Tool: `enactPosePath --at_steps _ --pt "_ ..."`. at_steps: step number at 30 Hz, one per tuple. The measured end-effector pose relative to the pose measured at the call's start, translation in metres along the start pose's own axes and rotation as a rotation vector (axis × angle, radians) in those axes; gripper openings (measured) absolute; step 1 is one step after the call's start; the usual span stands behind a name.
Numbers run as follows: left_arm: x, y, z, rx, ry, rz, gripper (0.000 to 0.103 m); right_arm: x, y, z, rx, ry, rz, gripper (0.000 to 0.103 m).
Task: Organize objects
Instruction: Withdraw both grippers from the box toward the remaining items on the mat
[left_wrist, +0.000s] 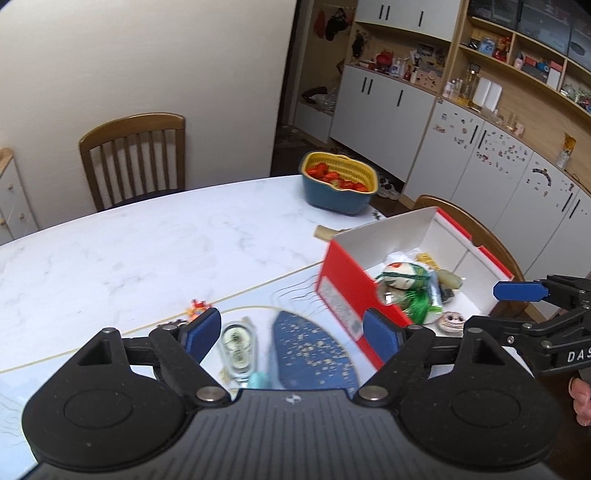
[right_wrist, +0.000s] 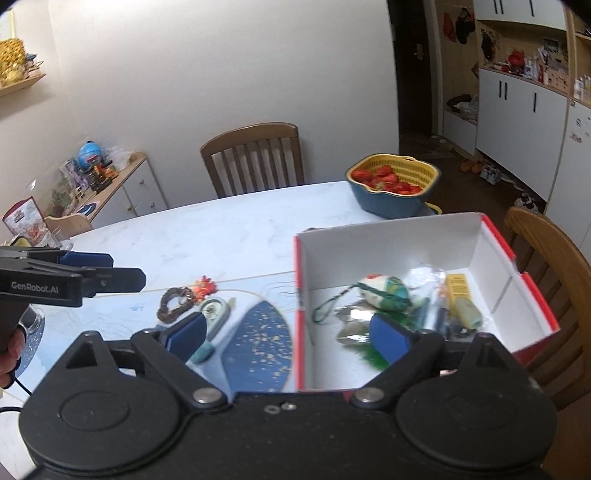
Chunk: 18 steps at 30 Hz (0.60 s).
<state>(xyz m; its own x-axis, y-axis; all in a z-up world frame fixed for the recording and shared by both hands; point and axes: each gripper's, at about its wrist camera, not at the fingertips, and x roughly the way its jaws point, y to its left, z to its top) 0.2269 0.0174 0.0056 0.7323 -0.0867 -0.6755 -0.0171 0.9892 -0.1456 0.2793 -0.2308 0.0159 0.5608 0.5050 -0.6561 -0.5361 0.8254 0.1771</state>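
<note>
Left gripper: nearest item in the left wrist view. Jaws spread wide, blue pads apart, nothing between them. Hangs over the loose items just left of the red box.

Right gripper: jaws likewise spread wide, nothing held. Straddles the near-left wall of the red box, one pad outside over the table, the other over the box interior.

Red box, white inside: the landmark. Open-topped, near the right edge of the marble table. Already holds a cloth pouch with green cord, a yellow packet, foil and other small pieces.

Dark blue fan-shaped piece with gold flecks: flat on the table, touching or just beside the box's left wall; narrow end towards the camera, long axis running away from it.

Clear glass bottle: left of the blue piece, lying flat, long axis roughly parallel to the box's left wall.

Bead bracelet and small orange trinket: further left of the box, beyond the bottle.

Strawberry basket: well beyond the box, far table edge.

Judgement: items still outside all lie left of the box. The left gripper is nearer the bottle, which sits almost between its pads; the blue piece lies about between the two grippers.
</note>
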Motion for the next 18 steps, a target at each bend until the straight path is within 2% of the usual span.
enactPosePath --at_steps 6,8,9,10,18 --pt "-0.001 0.027 -0.009 -0.02 0.001 0.025 0.086 0.019 0.033 -0.001 -0.041 0.021 0.01 0.095" --pt "0.001 0.036 -0.012 -0.027 0.002 0.038 0.093 0.025 0.043 -0.003 -0.059 0.03 0.01 0.095" --pt "0.002 0.04 -0.014 -0.031 -0.002 0.042 0.1 0.028 0.047 -0.004 -0.066 0.036 0.01 0.095" --pt "0.002 0.045 -0.016 -0.038 -0.005 0.044 0.102 0.032 0.052 -0.004 -0.073 0.041 0.011 0.095" --pt "0.02 0.091 -0.032 -0.117 0.006 0.062 0.102 0.066 0.083 -0.012 -0.131 0.094 0.014 0.095"
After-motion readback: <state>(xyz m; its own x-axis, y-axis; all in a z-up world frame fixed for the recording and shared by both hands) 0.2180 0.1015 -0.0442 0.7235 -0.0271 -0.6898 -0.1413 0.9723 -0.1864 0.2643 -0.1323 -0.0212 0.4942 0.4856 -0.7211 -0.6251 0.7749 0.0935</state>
